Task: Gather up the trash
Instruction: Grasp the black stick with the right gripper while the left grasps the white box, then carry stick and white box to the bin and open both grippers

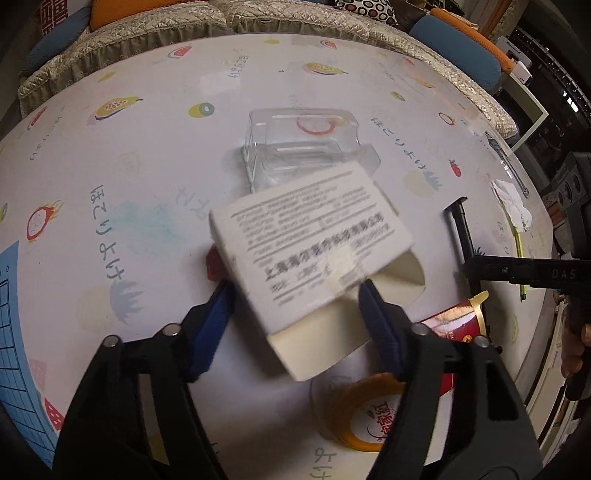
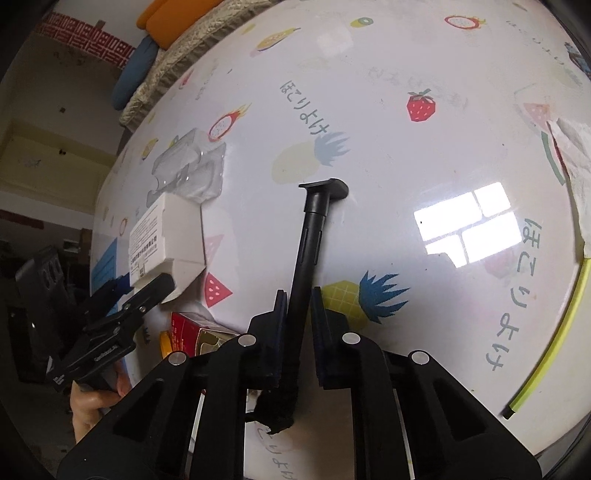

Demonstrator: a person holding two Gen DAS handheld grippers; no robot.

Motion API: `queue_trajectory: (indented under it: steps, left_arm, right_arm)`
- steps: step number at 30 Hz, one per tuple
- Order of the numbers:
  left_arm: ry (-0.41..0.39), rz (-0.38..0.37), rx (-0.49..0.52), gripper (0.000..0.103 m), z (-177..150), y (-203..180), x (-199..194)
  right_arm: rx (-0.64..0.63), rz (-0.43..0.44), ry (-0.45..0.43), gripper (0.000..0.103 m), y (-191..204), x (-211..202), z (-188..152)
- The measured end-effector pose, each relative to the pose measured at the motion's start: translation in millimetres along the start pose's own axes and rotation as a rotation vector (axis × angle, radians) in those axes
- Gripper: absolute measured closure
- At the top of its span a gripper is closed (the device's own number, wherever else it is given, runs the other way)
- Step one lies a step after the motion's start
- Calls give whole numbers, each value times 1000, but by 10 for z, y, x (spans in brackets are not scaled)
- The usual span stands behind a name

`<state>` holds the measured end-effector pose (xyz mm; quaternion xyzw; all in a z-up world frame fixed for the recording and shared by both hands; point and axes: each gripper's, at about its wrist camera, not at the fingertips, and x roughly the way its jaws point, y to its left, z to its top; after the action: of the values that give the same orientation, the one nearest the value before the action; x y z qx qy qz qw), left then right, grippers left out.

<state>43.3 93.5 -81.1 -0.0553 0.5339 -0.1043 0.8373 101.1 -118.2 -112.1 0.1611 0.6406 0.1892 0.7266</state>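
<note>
My left gripper [image 1: 297,286] holds a white printed cardboard box [image 1: 314,240] between its blue pads, lifted and blurred above the fruit-print table [image 1: 147,155]. The box also shows in the right wrist view [image 2: 166,236]. My right gripper [image 2: 298,295] is shut on a black plastic rod [image 2: 308,243] with a flat foot, tilted over the table; it shows at the right of the left wrist view [image 1: 460,229]. A clear plastic blister pack [image 1: 306,144] lies beyond the box, also seen in the right wrist view [image 2: 192,166].
A red carton [image 1: 458,321] and an orange-lidded cup [image 1: 365,413] lie near my left gripper. Crumpled white tissue [image 2: 576,155] and a yellow-green straw [image 2: 554,343] lie at the table's right. A quilted sofa [image 1: 229,14] with cushions runs behind the table.
</note>
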Motion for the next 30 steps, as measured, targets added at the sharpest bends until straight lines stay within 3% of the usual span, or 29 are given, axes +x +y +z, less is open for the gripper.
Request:
queue_trajectory:
  steps: [2, 4, 8, 15, 30]
  left_arm:
    - [-2, -24, 0, 59, -2, 17, -3]
    - [-1, -37, -11, 63, 9, 47, -6]
    - [-3, -38, -13, 81, 18, 63, -24]
    - [-23, -42, -16, 101, -20, 88, -78]
    - [-93, -32, -88, 103, -7, 239, -361]
  right_arm:
    - [1, 11, -9, 92, -19, -45, -7]
    - [11, 33, -18, 91, -46, -92, -12]
    - [19, 53, -25, 92, -95, -178, -44]
    - [31, 78, -32, 92, -174, -265, -74]
    - [43, 108, -76, 92, -240, -438, -121]
